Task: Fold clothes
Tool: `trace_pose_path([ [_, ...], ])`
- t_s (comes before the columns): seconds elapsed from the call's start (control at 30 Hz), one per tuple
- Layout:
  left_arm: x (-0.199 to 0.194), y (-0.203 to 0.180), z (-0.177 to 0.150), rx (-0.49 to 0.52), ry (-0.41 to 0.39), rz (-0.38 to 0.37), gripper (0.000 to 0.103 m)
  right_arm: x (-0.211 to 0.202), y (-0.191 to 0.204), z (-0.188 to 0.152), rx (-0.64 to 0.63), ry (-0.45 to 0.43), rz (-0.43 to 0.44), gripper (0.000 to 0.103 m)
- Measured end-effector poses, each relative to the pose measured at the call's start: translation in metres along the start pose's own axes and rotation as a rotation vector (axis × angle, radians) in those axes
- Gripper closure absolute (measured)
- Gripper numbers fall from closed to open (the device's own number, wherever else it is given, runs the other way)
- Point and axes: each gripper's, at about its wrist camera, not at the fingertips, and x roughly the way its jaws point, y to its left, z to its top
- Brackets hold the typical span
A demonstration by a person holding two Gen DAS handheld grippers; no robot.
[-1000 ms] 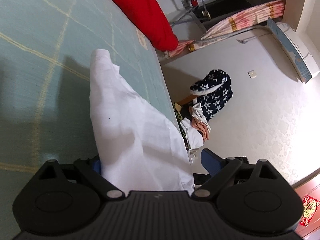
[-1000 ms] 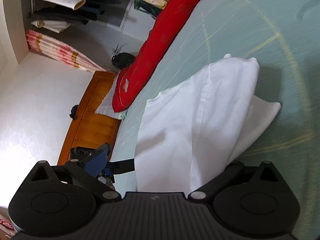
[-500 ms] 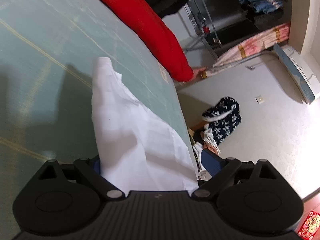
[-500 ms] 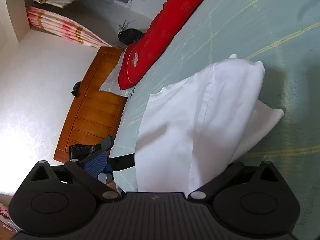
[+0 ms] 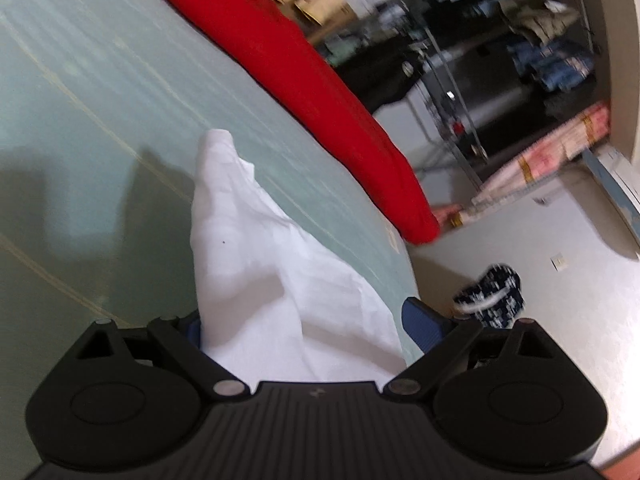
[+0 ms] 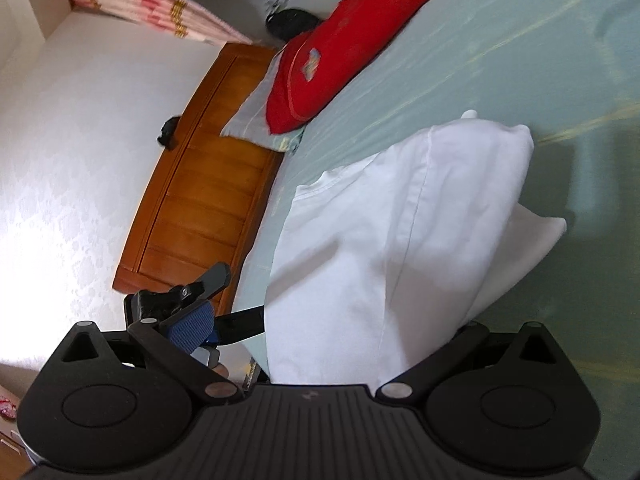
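Both tongs are up over a bed [image 5: 80, 92] with a pale green cover, and a white cloth [image 5: 256, 264] hangs between them. The left tongs [image 5: 312, 332] have the cloth bunched between their fingers; one blue pad [image 5: 422, 324] shows at the right, standing clear of the fabric, so I cannot tell how tightly they bite. From there the cloth runs away in a long ridge, its far tip touching the cover.

The right tongs [image 6: 332, 332] have the cloth [image 6: 400, 240] draped across their mouth too, and here also I cannot tell the grip: the left blue pad [image 6: 188, 326] stands wide of the fabric and the right finger is hidden under it. Beyond that pad the other tongs show, holding the cloth's left edge. The cloth sags in a wide fold, its far right corner lying on the bed.

A long red pillow [image 5: 304, 80] lies along the far edge of the bed, and a wooden headboard [image 6: 200, 208] stands at the left
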Motion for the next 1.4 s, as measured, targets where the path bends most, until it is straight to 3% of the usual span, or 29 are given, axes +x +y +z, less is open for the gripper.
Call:
trace_pose_path([
  [0.33, -0.039, 0.048, 0.054, -0.055, -0.092, 0.119, 0.011, 0.116, 0.035, 0.012, -0.059, 0.063, 0.004, 0.0],
  [0.6, -0.056, 0.086, 0.081, -0.092, -0.144, 0.22, 0.011, 0.178, 0.051, -0.006, -0.056, 0.092, 0.024, 0.0],
  [0.77, -0.053, 0.118, 0.081, -0.139, -0.156, 0.256, 0.011, 0.201, 0.047, -0.02, -0.059, 0.138, 0.017, 0.0],
  [0.97, -0.058, 0.146, 0.072, -0.165, -0.165, 0.331, 0.011, 0.203, 0.025, -0.019, 0.019, 0.13, 0.044, 0.0],
  [1.07, -0.077, 0.139, 0.067, -0.136, -0.202, 0.348, 0.011, 0.188, 0.01, -0.013, 0.024, 0.065, 0.035, 0.0],
  [1.17, -0.09, 0.125, 0.058, -0.082, -0.209, 0.351, 0.011, 0.174, -0.01, -0.002, 0.104, 0.01, 0.09, 0.0],
  [1.3, -0.089, 0.099, 0.038, 0.011, -0.149, 0.334, 0.01, 0.168, -0.001, 0.022, 0.074, -0.016, 0.132, 0.0],
  [1.4, -0.084, 0.082, 0.023, 0.08, -0.102, 0.352, 0.01, 0.152, 0.019, 0.036, -0.052, -0.068, 0.042, 0.0],
])
